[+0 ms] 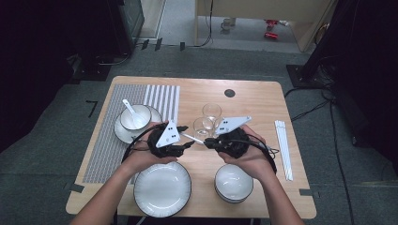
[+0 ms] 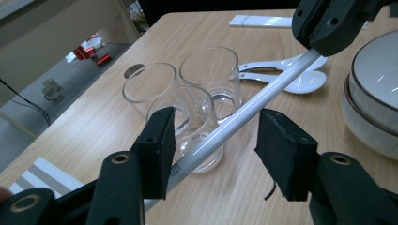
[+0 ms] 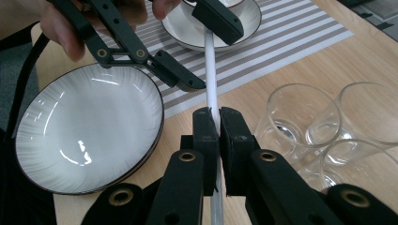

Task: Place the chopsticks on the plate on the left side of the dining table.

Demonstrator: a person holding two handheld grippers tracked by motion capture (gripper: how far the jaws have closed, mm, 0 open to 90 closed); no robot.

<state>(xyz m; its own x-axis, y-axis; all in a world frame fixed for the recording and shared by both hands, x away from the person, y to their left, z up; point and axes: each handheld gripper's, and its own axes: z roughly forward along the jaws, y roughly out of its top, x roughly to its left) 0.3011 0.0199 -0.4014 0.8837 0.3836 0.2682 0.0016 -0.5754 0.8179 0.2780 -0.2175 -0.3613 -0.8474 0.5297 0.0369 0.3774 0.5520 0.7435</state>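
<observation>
Chopstick (image 3: pixel 210 70), white and slender, spans the gap between the two tongs above the middle of the table (image 1: pixel 263 101). The right tongs (image 3: pixel 219 123) are clamped tight on it, both black pads pressing its sides with no gap showing, and the stick runs on from that grip toward the left tongs (image 2: pixel 213 136). The left tongs stand roughly half open around the stick: in the left gripper view it passes between the pads, lying against or just beside the left-hand pad, while the right-hand pad stands clear of it, so no grip is made on that side. Both hands come in from the near edge, the left tongs (image 1: pixel 170 140) and right tongs (image 1: pixel 217 139) facing each other, tips close together. Three clear glasses (image 2: pixel 195 105) stand in a tight cluster just behind the stick. A white plate (image 1: pixel 162 189) sits at the near edge below the left hand, and a white bowl (image 1: pixel 233 183) below the right hand. A bowl with a spoon (image 1: pixel 133 117) rests on a saucer on the striped mat (image 1: pixel 112 136) at the far left. More white chopsticks (image 1: pixel 283 147) lie along the right side of the table.
</observation>
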